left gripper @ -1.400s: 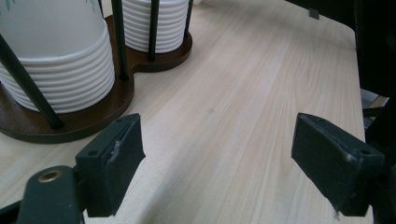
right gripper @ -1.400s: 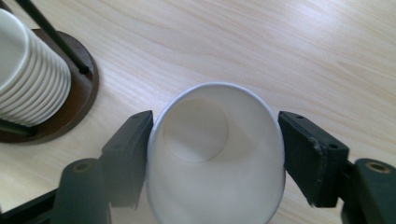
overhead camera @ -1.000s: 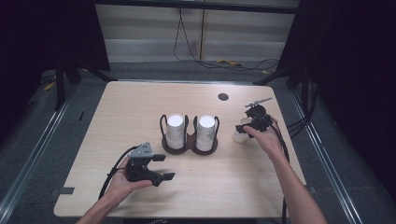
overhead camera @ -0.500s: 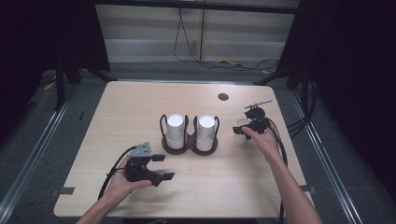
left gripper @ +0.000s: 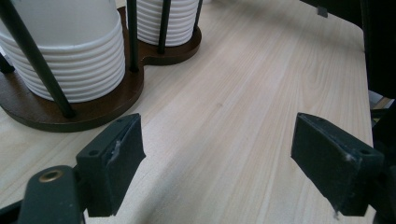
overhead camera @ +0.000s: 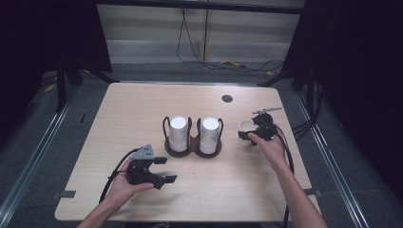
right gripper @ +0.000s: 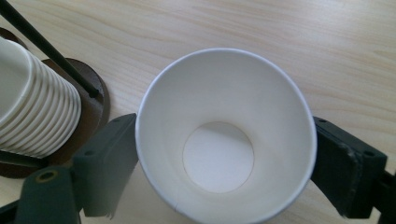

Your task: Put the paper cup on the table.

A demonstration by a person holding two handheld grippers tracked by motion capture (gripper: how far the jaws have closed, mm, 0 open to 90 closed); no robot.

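Observation:
A brown two-slot holder (overhead camera: 192, 151) with black wire rods stands mid-table and carries two stacks of white paper cups (overhead camera: 179, 130) (overhead camera: 209, 132). To its right, a single white paper cup (overhead camera: 245, 127) sits between the jaws of my right gripper (overhead camera: 248, 133). In the right gripper view I look down into the cup (right gripper: 224, 116), and both pads (right gripper: 109, 158) press on its sides beside the holder's base (right gripper: 95, 100). My left gripper (overhead camera: 167, 170) rests near the front left. It is open (left gripper: 217, 163) and empty, and points at the holder (left gripper: 107, 105) and the nearer stack (left gripper: 70, 56).
A dark round grommet hole (overhead camera: 227, 98) lies at the table's far right. The table's right edge (overhead camera: 297, 156) is close behind my right hand. Cables trail from both grippers off the front edge. Bare wood stretches between the left gripper and the holder.
My right gripper has shifted slightly left and closed in around the single cup, which now sits a little farther back in the high view. The left gripper has stayed put.

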